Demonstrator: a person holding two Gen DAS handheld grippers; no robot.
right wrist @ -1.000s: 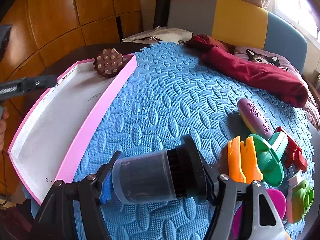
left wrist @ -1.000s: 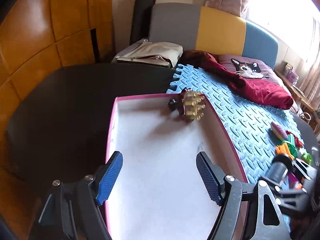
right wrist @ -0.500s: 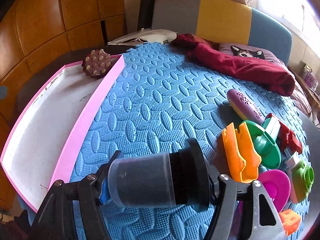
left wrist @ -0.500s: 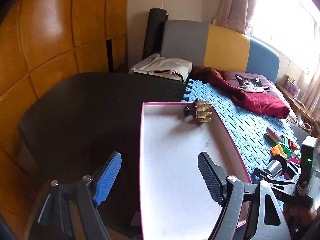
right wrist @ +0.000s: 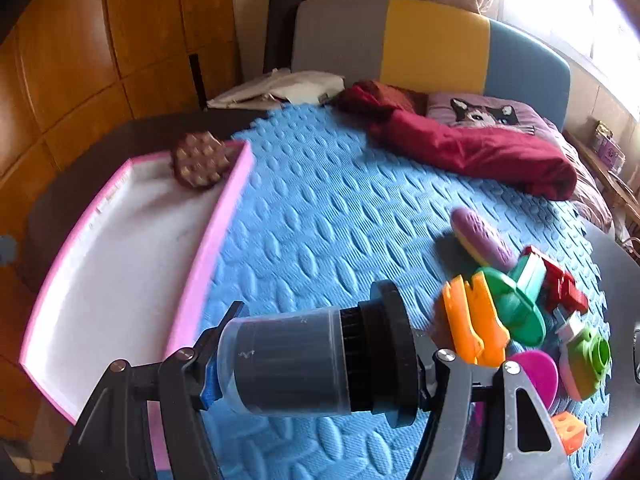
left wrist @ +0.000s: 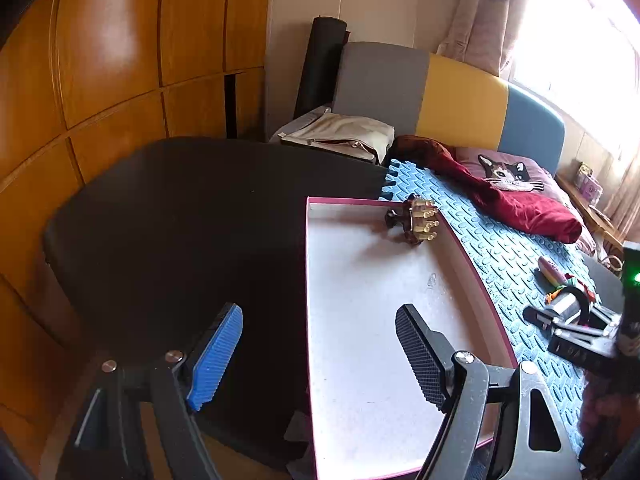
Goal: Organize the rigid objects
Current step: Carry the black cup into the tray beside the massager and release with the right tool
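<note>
My right gripper (right wrist: 320, 364) is shut on a black brush with a clear cap (right wrist: 316, 360), held sideways above the blue foam mat (right wrist: 328, 208). A pink-rimmed white tray (right wrist: 200, 276) lies left of it, with a brown studded massage brush (right wrist: 198, 159) in its far corner. In the left wrist view my left gripper (left wrist: 320, 356) is open and empty over the tray's (left wrist: 308, 280) near left edge; the massage brush (left wrist: 416, 220) sits at the far end. The right gripper (left wrist: 568, 320) with the capped brush (left wrist: 566, 306) shows at the right.
Loose toys lie on the mat at right: a purple piece (right wrist: 480, 240), an orange piece (right wrist: 474, 320), a green disc (right wrist: 516, 308), a red piece (right wrist: 560, 284). A red cloth (right wrist: 472, 148) and cat cushion (right wrist: 484, 114) lie behind. A dark table (left wrist: 180, 220) spreads left of the tray.
My left gripper has pulled back and left off the tray's middle to its left edge. The right gripper has lifted the capped brush a little above the mat.
</note>
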